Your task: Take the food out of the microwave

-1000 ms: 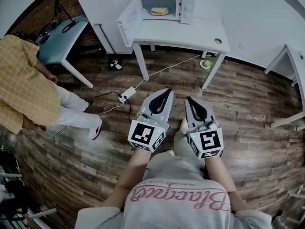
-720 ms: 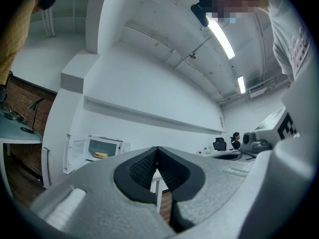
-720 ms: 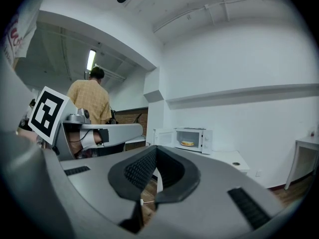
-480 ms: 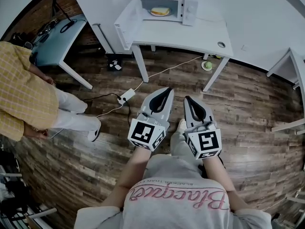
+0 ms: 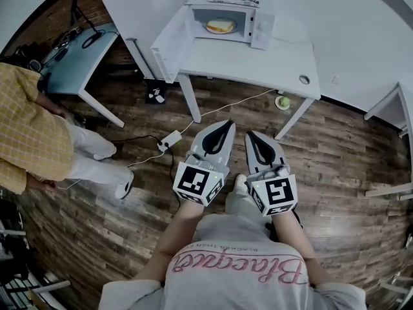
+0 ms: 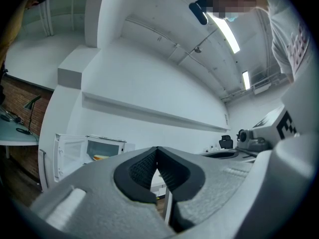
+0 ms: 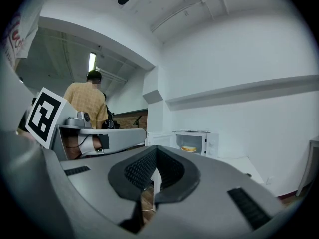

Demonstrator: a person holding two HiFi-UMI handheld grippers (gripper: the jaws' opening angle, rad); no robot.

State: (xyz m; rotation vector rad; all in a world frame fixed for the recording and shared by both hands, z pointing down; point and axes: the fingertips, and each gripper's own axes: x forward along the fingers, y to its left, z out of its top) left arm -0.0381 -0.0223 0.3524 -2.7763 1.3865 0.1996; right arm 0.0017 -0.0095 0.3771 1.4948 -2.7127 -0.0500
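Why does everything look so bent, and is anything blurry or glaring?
Head view: the wide lens bows the white table and wooden floor, corners black. Left gripper view: the ceiling strip light glares. Right gripper view: the white microwave is tiny but clear.

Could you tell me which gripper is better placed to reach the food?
Left, marginally: the left tongs line up with the food in the open microwave; the right tongs sit aside.

The head view looks steeply down over the person, the microwave (image 5: 226, 21) on its table (image 5: 258, 53) far off at the frame's top. The views from the left claw (image 5: 226, 124) and right claw (image 5: 249, 135) look level along their jaws, sharing that distant microwave.
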